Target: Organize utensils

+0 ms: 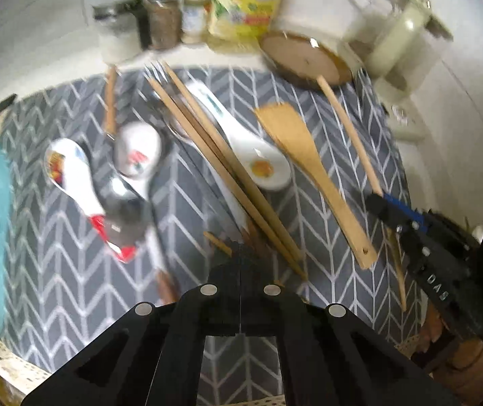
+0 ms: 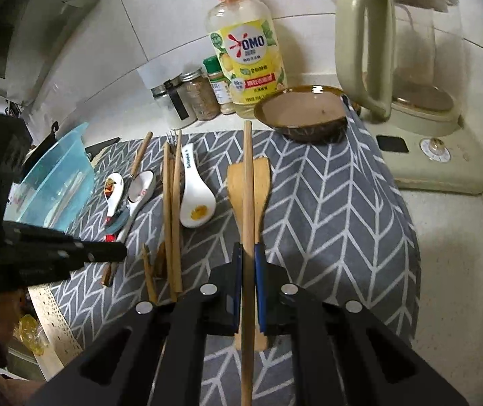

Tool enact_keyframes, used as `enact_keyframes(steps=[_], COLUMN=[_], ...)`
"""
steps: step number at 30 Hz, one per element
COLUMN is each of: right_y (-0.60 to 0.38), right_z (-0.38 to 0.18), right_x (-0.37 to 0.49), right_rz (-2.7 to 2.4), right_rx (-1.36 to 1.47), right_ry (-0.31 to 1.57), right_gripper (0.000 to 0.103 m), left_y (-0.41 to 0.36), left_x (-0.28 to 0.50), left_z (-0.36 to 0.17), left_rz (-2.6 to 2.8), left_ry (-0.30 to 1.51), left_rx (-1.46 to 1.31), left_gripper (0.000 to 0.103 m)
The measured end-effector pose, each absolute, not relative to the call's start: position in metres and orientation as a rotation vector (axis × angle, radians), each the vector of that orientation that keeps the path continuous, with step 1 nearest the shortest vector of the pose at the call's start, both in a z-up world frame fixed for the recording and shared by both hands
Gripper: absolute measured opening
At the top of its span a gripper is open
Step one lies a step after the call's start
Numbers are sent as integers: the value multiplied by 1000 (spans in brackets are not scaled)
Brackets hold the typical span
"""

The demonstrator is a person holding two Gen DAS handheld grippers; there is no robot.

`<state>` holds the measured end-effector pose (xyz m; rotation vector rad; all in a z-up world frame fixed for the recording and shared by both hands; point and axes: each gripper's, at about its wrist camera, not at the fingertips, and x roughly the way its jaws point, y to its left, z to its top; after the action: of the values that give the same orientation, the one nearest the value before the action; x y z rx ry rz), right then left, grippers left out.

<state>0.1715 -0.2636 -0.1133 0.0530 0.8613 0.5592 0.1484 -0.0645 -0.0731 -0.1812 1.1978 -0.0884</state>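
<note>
My right gripper (image 2: 248,253) is shut on a long wooden stick (image 2: 248,203) and holds it above a wooden spatula (image 2: 263,182) on the grey chevron mat (image 2: 326,203). In the left wrist view the right gripper (image 1: 381,203) and its stick (image 1: 349,128) show at right. My left gripper (image 1: 241,253) is shut with nothing seen between the fingers, near the ends of the wooden chopsticks (image 1: 214,155). White ceramic spoons (image 1: 248,149) (image 1: 72,176) (image 1: 138,150) and a metal spoon (image 1: 126,203) lie on the mat (image 1: 72,287).
A brown bowl (image 2: 300,111) stands at the mat's far edge. Behind it are a detergent bottle (image 2: 244,50), spice jars (image 2: 200,96) and a kettle (image 2: 400,50). A blue plastic tub (image 2: 58,186) is at left.
</note>
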Motion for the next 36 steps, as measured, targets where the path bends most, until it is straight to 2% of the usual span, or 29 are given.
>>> enact_keyframes(steps=[7, 9, 10, 11, 15, 20, 24, 26, 30, 36], right_y=[-258, -262, -264, -266, -277, -291, -302, -308, -321, -325], right_z=[-105, -106, -106, -106, -106, -108, -108, -107, -105, -99], right_x=[172, 173, 173, 172, 171, 168, 165, 164, 162, 157], right_rz=[571, 564, 555, 551, 525, 493, 466, 448, 417, 410], right_rx=[63, 70, 70, 72, 78, 89, 96, 102, 115, 106], right_ry=[838, 841, 840, 841, 843, 849, 847, 839, 833, 827], right_gripper=[7, 7, 7, 7, 7, 7, 7, 7, 7, 7], left_y=[-31, -35, -38, -44, -66, -93, -136, -154, -180, -175], left_x=[144, 141, 136, 131, 124, 128, 122, 117, 113, 102], left_z=[-59, -71, -78, -87, -107, -107, -100, -94, -94, -134], left_rz=[-105, -128, -146, -181, -266, -391, -529, -610, -832, -889], left_ry=[1213, 1266, 1296, 1349, 1435, 1468, 1460, 1430, 1368, 1495], left_rx=[-245, -273, -289, -301, -260, -197, -42, -10, -94, -188], left_gripper=[0, 6, 14, 26, 35, 50, 52, 61, 65, 65])
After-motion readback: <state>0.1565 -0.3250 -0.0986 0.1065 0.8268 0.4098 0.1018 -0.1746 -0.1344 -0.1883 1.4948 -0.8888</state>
